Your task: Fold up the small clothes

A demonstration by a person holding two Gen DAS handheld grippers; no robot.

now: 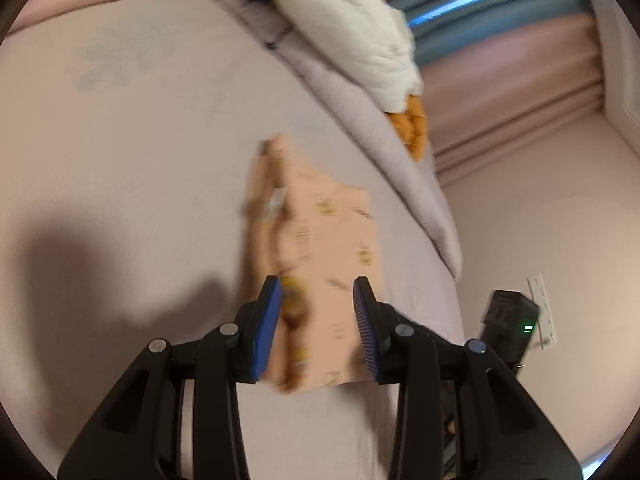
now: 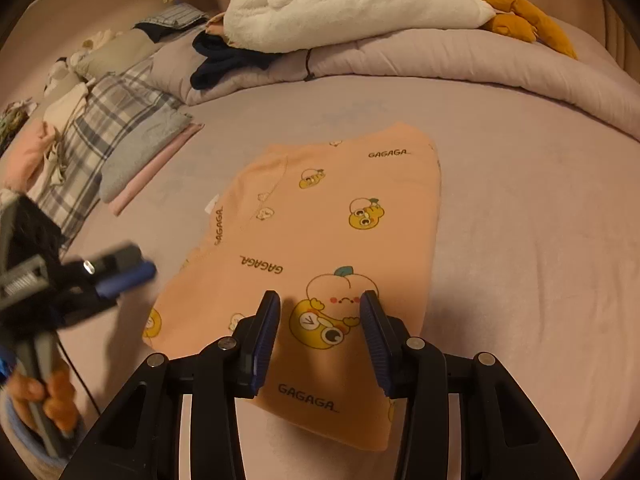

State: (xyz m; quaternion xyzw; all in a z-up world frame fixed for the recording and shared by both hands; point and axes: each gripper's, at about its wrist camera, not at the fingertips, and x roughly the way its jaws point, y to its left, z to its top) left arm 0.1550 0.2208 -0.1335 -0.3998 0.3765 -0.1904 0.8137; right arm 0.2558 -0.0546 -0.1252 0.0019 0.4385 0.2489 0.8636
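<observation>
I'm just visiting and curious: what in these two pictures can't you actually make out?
- Shirt print: smeared by motion blur in the left wrist view.
- Shirt's near edge: hidden behind the right claw in its own view.
- Left claw: blurred in the right wrist view and cut off by the left edge.
- Clothes pile: its far pieces are too small and dim to name.
- Plush: its head lies outside both views.

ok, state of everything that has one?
Garment: folded, flat on bed.
Left gripper: open, empty.
Right gripper: open, empty, over garment.
Duvet: bunched at bed's far edge.
Plush: lying on duvet.
</observation>
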